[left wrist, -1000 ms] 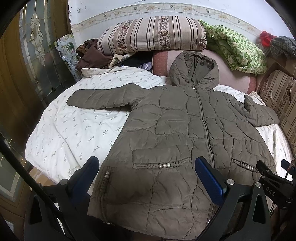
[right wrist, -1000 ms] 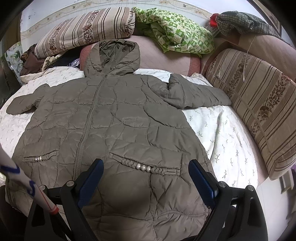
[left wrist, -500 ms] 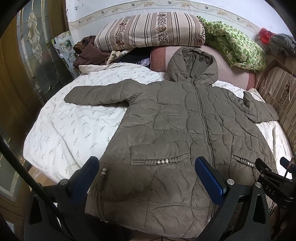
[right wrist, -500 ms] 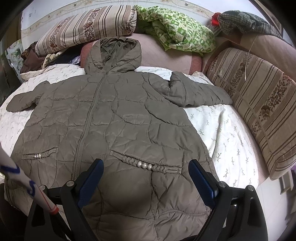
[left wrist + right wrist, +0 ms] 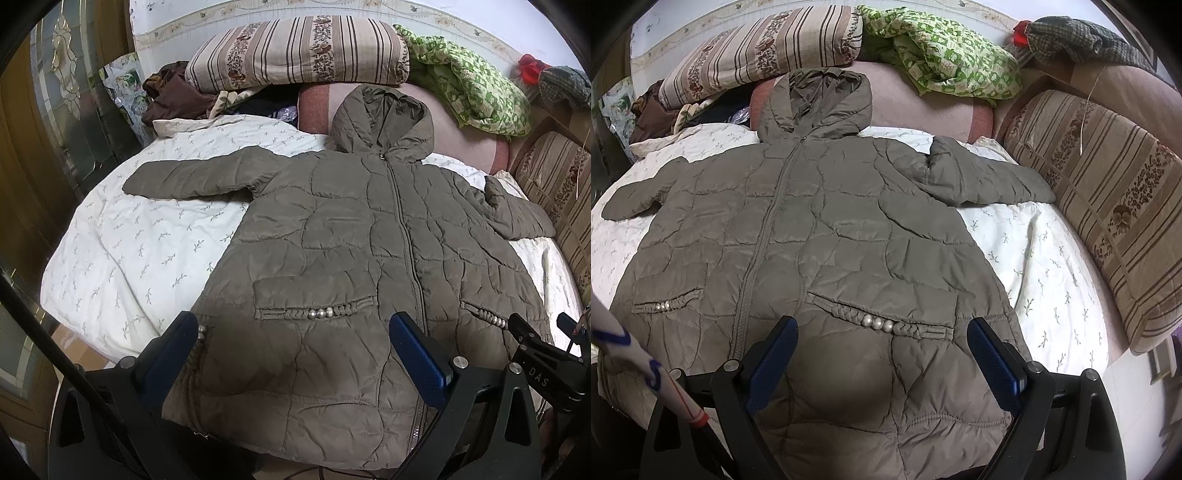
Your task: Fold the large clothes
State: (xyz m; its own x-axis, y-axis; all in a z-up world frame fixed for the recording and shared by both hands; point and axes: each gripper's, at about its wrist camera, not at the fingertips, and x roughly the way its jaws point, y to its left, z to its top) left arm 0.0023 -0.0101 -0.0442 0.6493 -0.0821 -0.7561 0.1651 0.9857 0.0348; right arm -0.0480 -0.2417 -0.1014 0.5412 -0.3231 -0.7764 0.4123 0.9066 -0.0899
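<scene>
Here the olive quilted coat lies flat and zipped on the white bedspread, its hood toward the striped pillow. Above the coat's hem, the left gripper and right gripper hover spread wide, grasping nothing.

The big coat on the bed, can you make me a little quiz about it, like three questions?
1. True or false: the coat is zipped shut.
2. What lies behind its hood: A) striped pillow, B) a lamp, C) a chair?
3. Fill in: the jaws of both the left gripper and the right gripper are ____.

Key: 1 true; 2 A; 3 open.
</scene>
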